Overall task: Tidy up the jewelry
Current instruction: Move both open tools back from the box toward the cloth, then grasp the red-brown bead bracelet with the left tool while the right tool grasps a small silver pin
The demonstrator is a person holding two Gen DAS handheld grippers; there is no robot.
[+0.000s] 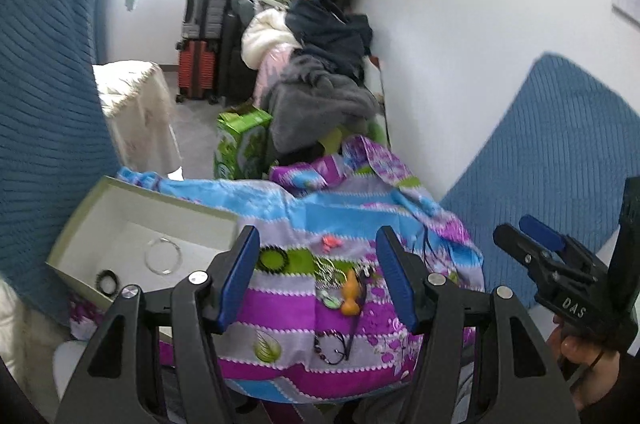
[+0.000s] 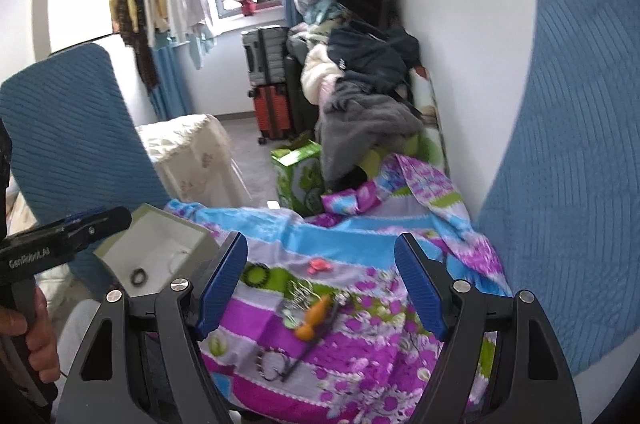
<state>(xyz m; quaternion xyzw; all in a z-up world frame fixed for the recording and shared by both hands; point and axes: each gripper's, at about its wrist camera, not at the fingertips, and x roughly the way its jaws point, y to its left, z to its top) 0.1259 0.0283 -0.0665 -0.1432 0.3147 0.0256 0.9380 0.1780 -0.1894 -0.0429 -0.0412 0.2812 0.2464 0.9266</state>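
Jewelry lies on a purple and blue patterned cloth (image 1: 280,200): a black bracelet (image 1: 272,258), a pink piece (image 1: 331,243), an orange pendant (image 1: 350,294) and a beaded bracelet (image 1: 330,346). To the left an open white box (image 1: 120,216) holds a clear bangle (image 1: 163,256) and a second black bracelet (image 1: 107,280). My left gripper (image 1: 316,244) hovers open over the cloth, holding nothing. My right gripper (image 2: 320,252) is also open and empty, above the orange pendant (image 2: 314,318) and pink piece (image 2: 319,266). The box (image 2: 160,236) shows at its left.
Blue quilted cushions (image 1: 48,104) (image 2: 568,164) flank the cloth on both sides. Beyond it stand a green carton (image 1: 240,144), a heap of clothes (image 1: 320,92), suitcases (image 1: 204,36) and a cream-covered stand (image 1: 136,112). A white wall (image 1: 480,44) runs along the right.
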